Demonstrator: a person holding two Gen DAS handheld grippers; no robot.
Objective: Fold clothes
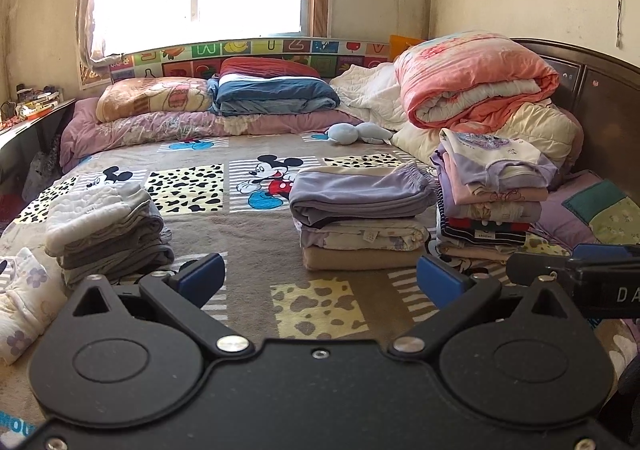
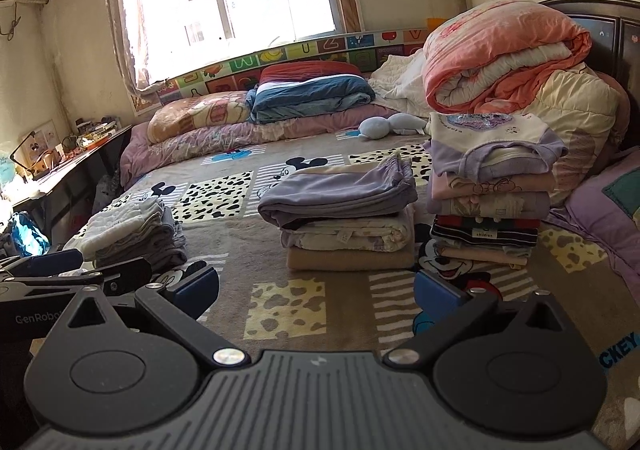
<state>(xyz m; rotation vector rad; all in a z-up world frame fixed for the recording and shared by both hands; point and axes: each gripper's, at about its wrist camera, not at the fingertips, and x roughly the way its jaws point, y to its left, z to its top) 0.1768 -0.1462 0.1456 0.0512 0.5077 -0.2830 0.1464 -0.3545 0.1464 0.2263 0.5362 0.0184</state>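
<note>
Three stacks of folded clothes stand on the bed. A grey and white stack [image 1: 108, 230] [image 2: 136, 234] is at the left. A middle stack [image 1: 360, 210] [image 2: 340, 214] has lilac trousers on top. A tall stack [image 1: 492, 194] [image 2: 488, 186] with a cream and lilac top is at the right. A loose white floral garment [image 1: 24, 298] lies at the near left. My left gripper [image 1: 320, 278] is open and empty, low over the blanket in front of the stacks. My right gripper [image 2: 316, 290] is open and empty beside it.
The Mickey Mouse blanket [image 1: 256, 250] covers the bed. Folded quilts [image 1: 472, 78] and pillows [image 1: 152, 98] are piled along the far side and headboard. A blue soft toy [image 1: 356, 132] lies behind the stacks. A cluttered desk [image 2: 64, 162] stands at the left.
</note>
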